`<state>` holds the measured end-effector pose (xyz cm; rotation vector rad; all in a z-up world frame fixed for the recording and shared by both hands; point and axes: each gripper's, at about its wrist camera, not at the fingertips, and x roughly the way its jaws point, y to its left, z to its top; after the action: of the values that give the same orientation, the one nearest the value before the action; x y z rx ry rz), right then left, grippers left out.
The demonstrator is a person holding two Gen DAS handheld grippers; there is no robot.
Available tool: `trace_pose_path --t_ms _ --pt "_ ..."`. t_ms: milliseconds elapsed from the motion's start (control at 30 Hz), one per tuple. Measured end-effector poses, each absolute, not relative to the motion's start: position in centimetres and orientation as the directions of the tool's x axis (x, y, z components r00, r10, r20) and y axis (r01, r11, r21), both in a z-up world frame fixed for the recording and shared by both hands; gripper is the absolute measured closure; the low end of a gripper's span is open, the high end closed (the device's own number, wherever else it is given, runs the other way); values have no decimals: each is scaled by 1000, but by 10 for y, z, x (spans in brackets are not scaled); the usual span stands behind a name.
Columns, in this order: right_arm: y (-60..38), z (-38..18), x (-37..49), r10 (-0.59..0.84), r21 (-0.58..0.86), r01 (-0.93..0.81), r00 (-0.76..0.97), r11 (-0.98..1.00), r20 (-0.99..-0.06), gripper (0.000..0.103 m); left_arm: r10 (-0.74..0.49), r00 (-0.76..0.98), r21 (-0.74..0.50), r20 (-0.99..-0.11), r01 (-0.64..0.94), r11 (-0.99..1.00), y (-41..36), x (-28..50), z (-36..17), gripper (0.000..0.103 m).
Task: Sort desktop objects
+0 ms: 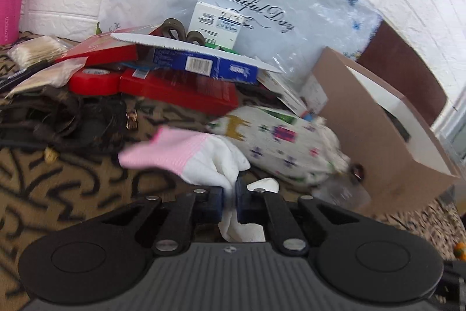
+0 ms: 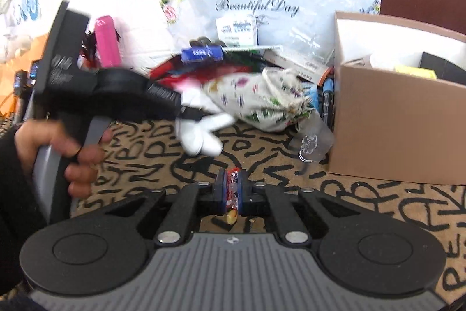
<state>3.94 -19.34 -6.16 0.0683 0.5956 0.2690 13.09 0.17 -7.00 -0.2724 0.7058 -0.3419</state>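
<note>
Left wrist view: left gripper, fingers drawn narrow and level, pinching the white fabric of a pink-cuffed glove that hangs blurred above the patterned tablecloth; a printed drawstring pouch lies just right of it, a cardboard box at far right, red and blue cartons stacked beyond. Right wrist view: right gripper nearly closed on a small red-and-clear wrapped item near the cloth; the person's left hand grips the other tool's handle at left, its nose reaching right with the glove's white fingers dangling beside the pouch, the box at right.
</note>
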Motion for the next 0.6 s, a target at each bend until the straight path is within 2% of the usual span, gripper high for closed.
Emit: trace_pose_path --t_ms 200,433,500,600 --pt "-207 -46 1 294 168 -242 799 956 -524 99 -439 685 -331 -582 294 897 8 60 -57 96" --pt "-218 -62 -22 272 198 -191 769 961 -579 99 -401 672 -313 -622 256 915 10 37 -73 92" --pt "-217 -65 -27 266 191 -188 766 963 -585 99 -391 667 -316 -634 237 919 10 39 -78 69" --pt "-214 -70 -30 251 157 -196 754 968 -607 96 -373 661 -307 -651 220 926 6 40 -85 54"
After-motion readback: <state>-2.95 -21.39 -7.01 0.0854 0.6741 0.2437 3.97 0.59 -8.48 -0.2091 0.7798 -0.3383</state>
